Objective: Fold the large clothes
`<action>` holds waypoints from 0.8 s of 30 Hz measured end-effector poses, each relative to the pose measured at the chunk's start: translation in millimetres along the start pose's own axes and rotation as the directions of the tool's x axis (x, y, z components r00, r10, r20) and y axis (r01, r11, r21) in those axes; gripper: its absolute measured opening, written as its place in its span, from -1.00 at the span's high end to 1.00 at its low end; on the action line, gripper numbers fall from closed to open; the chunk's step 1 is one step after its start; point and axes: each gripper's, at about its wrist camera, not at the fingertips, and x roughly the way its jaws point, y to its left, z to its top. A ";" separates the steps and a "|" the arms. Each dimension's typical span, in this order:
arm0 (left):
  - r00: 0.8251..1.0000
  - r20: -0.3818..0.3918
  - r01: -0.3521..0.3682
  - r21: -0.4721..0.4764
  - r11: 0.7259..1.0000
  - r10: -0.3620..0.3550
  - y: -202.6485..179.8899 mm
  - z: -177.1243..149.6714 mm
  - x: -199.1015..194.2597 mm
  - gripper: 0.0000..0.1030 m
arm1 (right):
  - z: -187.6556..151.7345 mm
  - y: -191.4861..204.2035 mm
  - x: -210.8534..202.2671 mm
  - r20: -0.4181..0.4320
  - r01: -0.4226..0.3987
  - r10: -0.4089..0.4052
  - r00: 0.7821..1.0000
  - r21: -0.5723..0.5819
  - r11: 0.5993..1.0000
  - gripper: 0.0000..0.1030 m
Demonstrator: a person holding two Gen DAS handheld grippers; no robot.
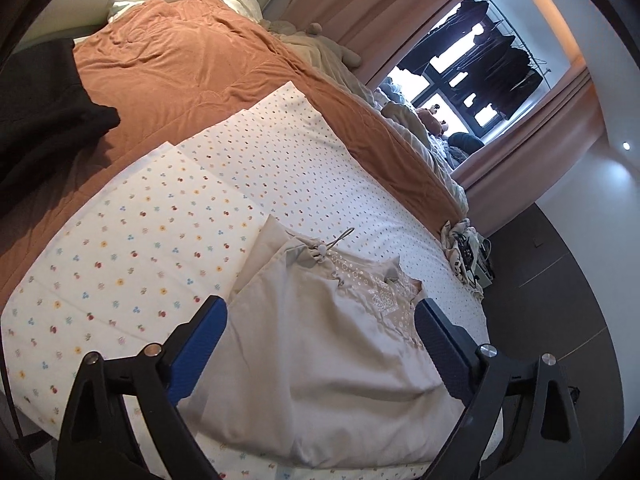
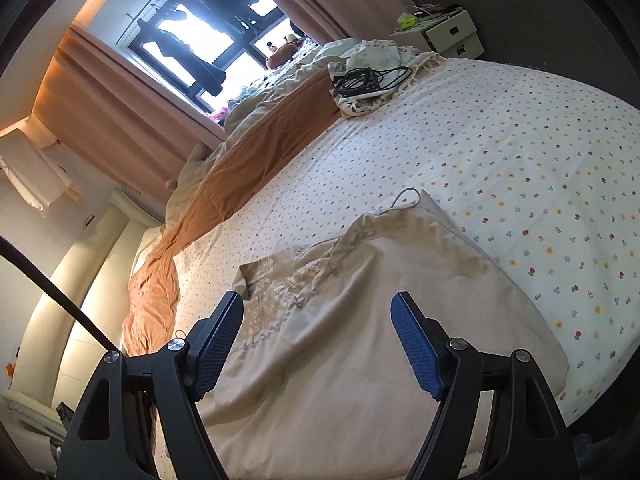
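A beige garment with an embroidered neckline and a drawstring lies folded on the flower-print sheet of a bed. My left gripper hovers above it, its blue pads wide apart, gripping nothing. In the right wrist view the same garment lies flat under my right gripper, which is also open and empty. The garment's cord loop rests on the sheet at its far edge.
An orange blanket covers the far half of the bed. A dark garment lies at the left. Crumpled cloth with black cables sits near the bed's corner. Behind it are curtains, a window and a bedside box.
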 end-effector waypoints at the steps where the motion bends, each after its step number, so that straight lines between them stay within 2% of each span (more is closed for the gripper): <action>1: 1.000 -0.002 -0.001 -0.005 1.000 0.001 3.9 -3.1 -4.5 -0.74 | -1.5 3.8 -8.7 -0.001 -0.005 0.005 1.000 -0.007 1.000 -0.46; 3: 1.000 -0.003 -0.003 -0.009 1.000 0.003 11.1 -9.8 -12.9 -0.64 | -2.8 6.6 -19.8 0.000 -0.012 0.012 1.000 -0.020 1.000 -0.46; 7: 1.000 -0.002 0.009 -0.028 1.000 -0.009 24.0 -22.2 -28.1 -0.63 | -8.8 11.2 -41.4 0.005 -0.015 0.015 1.000 -0.046 0.999 -0.46; 13: 1.000 -0.007 0.015 -0.045 0.999 -0.015 38.7 -39.7 -41.6 -0.63 | -20.7 27.6 -52.4 -0.023 0.004 -0.007 1.000 -0.118 0.993 -0.46; 15: 1.000 -0.016 0.012 -0.055 0.998 -0.013 44.4 -45.3 -41.8 -0.53 | -26.1 39.2 -52.2 -0.029 0.004 -0.009 1.000 -0.151 0.989 -0.46; 18: 1.000 -0.026 0.014 -0.080 0.997 -0.016 53.2 -54.4 -41.2 -0.46 | -36.5 56.7 -38.5 -0.071 -0.018 0.006 0.997 -0.177 0.984 -0.46; 24: 0.999 -0.047 -0.004 -0.130 0.992 -0.002 74.6 -68.8 -29.9 -0.44 | -44.8 96.0 23.2 -0.179 -0.025 -0.025 0.984 -0.271 0.962 -0.46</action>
